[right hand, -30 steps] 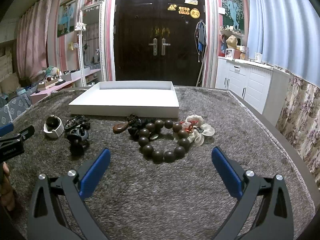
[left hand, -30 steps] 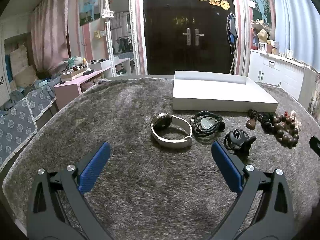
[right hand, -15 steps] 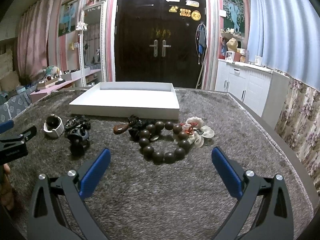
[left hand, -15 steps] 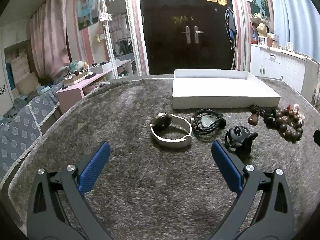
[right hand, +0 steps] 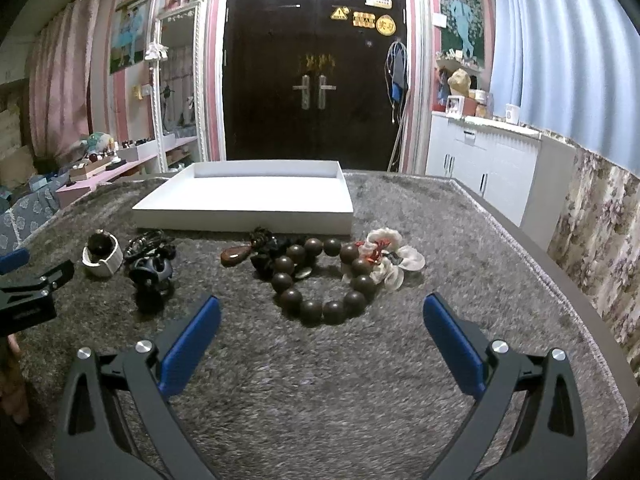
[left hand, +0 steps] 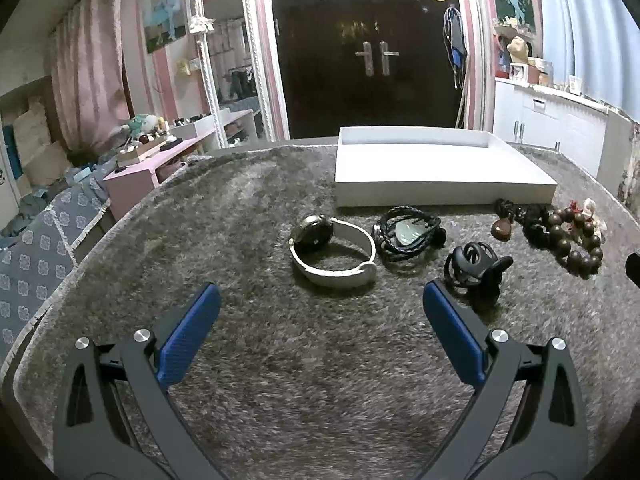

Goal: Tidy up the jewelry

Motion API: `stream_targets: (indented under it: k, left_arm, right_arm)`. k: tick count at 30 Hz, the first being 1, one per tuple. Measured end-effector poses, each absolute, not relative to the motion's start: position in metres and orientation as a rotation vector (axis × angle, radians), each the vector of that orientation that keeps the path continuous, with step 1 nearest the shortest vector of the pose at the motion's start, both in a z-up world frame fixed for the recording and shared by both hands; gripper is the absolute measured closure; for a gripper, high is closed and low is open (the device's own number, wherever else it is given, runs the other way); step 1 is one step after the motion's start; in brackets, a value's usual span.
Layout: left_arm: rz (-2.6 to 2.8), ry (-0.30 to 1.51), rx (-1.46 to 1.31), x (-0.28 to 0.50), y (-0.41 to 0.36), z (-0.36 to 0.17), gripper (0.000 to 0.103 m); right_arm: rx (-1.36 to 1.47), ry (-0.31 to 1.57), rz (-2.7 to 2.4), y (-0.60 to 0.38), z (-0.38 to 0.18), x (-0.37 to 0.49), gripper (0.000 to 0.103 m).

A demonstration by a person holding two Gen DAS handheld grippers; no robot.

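Grey shag carpet (left hand: 248, 208) is spread over the table, with a dark double door (right hand: 316, 80) seen behind it. Over this carpet the left gripper (left hand: 322, 312) is held with its blue-padded jaws spread wide, and nothing is gripped or touched. Just beyond its fingertips a white-strapped watch (left hand: 334, 252) is laid, close in front of the white tray (left hand: 440, 192); a black braided bracelet (left hand: 408, 236) is laid beside the watch, and a black hair claw (left hand: 476, 268) is set nearer the right finger. The right gripper (right hand: 322, 320) is likewise held wide open and empty. Directly beyond its tips a dark wooden bead bracelet (right hand: 324, 280) is laid, in front of the tray (right hand: 244, 212), with a brown pendant (right hand: 236, 257) and a white flower piece (right hand: 394, 260) beside it. The tray is seen without jewelry in it.
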State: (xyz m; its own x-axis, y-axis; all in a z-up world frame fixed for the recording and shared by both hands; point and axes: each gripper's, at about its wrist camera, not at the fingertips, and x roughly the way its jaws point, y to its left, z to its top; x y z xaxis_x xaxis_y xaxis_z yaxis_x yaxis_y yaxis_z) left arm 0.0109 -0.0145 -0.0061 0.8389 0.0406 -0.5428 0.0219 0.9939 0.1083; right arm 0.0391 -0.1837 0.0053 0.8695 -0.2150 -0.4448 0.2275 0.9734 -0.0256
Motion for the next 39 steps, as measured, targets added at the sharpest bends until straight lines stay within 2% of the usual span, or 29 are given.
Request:
stream_targets:
  k: [8, 19, 23, 25, 29, 32, 33, 36, 39]
  left_arm:
    - [0.005, 0.605, 0.102, 0.016, -0.011, -0.005, 0.003]
    - [-0.071, 0.620, 0.079, 0.031, -0.038, 0.020, 0.003]
    - [-0.090, 0.609, 0.108, 0.038, -0.055, 0.025, 0.003]
    - [-0.095, 0.613, 0.114, 0.042, -0.059, 0.025, 0.003]
    - [-0.099, 0.613, 0.110, 0.048, -0.065, 0.025, 0.003]
    - [-0.104, 0.616, 0.106, 0.052, -0.068, 0.023, 0.003]
    - [-0.107, 0.619, 0.102, 0.052, -0.069, 0.022, 0.003]
    - [-0.121, 0.630, 0.089, 0.056, -0.072, 0.017, 0.003]
    - [-0.131, 0.646, 0.079, 0.060, -0.077, 0.013, 0.006]
  right_arm:
    - [0.058, 0.505, -0.202, -0.190, 0.005, 0.050, 0.002]
    - [0.072, 0.483, -0.231, -0.214, 0.021, 0.067, 0.003]
    - [0.083, 0.527, -0.229, -0.218, 0.017, 0.078, 0.004]
    - [0.083, 0.552, -0.231, -0.220, 0.013, 0.083, 0.010]
    - [0.085, 0.582, -0.230, -0.222, 0.008, 0.089, 0.017]
    - [0.080, 0.607, -0.233, -0.226, 0.003, 0.094, 0.027]
    - [0.084, 0.622, -0.226, -0.227, 0.001, 0.097, 0.034]
    - [0.105, 0.652, -0.210, -0.234, -0.002, 0.104, 0.040]
    - [0.118, 0.676, -0.199, -0.239, -0.008, 0.111, 0.051]
